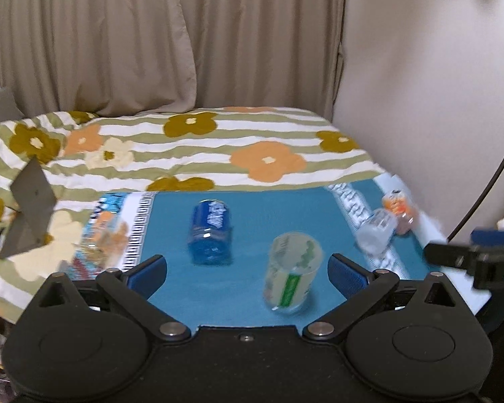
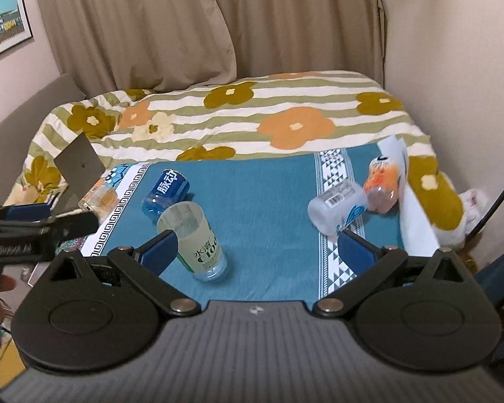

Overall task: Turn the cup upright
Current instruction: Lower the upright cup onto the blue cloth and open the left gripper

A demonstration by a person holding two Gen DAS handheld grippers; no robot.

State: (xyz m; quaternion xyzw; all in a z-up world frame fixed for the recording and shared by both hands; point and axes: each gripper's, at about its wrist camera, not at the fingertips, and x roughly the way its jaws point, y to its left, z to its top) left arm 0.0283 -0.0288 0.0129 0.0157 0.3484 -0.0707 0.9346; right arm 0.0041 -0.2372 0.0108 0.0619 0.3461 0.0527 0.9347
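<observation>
Several bottle-cut cups lie on a teal cloth [image 1: 258, 215]. A pale green-labelled cup [image 1: 294, 273] [image 2: 193, 236] is tilted near the front middle. A blue cup [image 1: 211, 233] [image 2: 166, 193] lies behind it to the left. A clear cup [image 1: 376, 231] [image 2: 337, 206] and an orange cup [image 1: 398, 208] [image 2: 383, 183] lie on their sides at the right. My left gripper [image 1: 247, 268] is open and empty just in front of the green-labelled cup. My right gripper [image 2: 257, 247] is open and empty, its left finger [image 2: 159, 252] near that cup.
A flower-patterned quilt [image 2: 238, 117] covers the bed behind the cloth. Another cup [image 2: 99, 198] lies at the cloth's left border beside a grey card [image 2: 79, 164]. Curtains and a wall close the back. The other gripper shows at each view's edge [image 1: 477, 262] [image 2: 33, 231].
</observation>
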